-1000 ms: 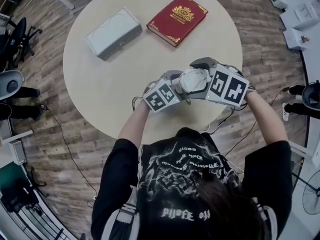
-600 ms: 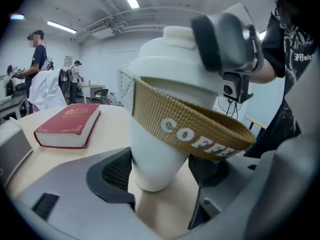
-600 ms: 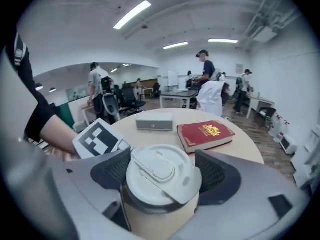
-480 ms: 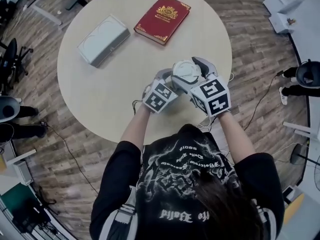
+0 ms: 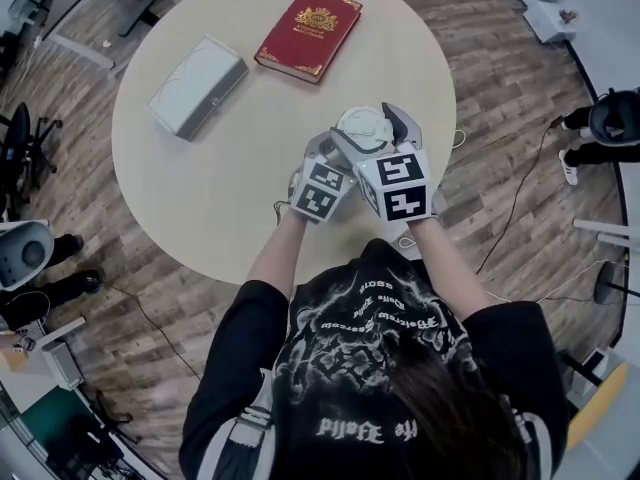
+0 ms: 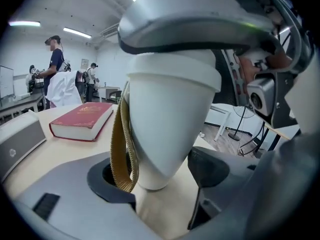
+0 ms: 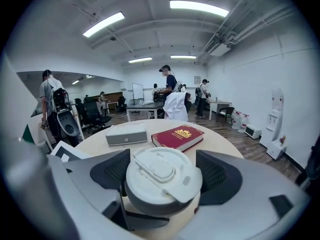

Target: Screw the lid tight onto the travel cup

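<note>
Left gripper (image 6: 160,175): closed on the tapered lower body of the white travel cup (image 6: 170,114), with a tan strap (image 6: 121,144) hanging beside its left pad.
Right gripper (image 7: 164,185): clamped across the grey-white lid (image 7: 160,165), which sits on top of the cup; a pad presses each side.
Cup's place: over the near right part of the round table (image 5: 230,188), close to the edge by the person; whether its base touches the top is unclear.
Open room: bare tabletop lies to the left and ahead of the cup.
Far side: a red book (image 5: 308,34) and a grey box (image 5: 197,86) lie side by side, well apart from the cup.
Writing: the book's cover bears a gold crest and border; its lettering is too small to read.
</note>
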The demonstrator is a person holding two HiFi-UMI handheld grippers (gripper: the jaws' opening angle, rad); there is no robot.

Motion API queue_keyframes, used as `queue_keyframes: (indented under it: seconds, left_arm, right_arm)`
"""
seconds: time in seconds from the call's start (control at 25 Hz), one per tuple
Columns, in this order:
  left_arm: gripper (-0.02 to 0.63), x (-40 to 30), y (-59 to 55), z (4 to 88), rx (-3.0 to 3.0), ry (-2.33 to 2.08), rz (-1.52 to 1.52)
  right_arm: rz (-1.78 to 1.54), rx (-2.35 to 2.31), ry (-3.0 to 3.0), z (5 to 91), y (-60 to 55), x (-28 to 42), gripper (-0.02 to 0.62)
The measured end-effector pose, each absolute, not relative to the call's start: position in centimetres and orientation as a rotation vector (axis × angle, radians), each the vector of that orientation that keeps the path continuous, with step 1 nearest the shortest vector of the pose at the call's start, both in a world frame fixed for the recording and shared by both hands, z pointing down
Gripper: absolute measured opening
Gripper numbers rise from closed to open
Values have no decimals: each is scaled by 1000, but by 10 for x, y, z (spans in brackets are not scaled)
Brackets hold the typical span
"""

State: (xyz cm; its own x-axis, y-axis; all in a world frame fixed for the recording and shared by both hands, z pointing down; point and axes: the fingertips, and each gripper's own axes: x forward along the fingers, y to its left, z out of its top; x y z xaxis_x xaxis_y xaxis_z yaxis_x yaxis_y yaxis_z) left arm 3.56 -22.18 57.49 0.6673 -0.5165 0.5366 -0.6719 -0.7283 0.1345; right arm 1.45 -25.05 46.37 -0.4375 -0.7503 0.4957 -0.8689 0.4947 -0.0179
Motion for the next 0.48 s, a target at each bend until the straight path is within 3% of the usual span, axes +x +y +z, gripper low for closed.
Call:
queue_keyframes:
  seconds: [0.12,0.48]
  left_arm:
    - [365,37,-221,574,2564,-928,698]
    - [365,37,-223,574,2589,-868,712]
  right_arm:
    - [268,1118,-2419,460,-240,5,511]
    - [-101,288,-2442,431,-221,15,485]
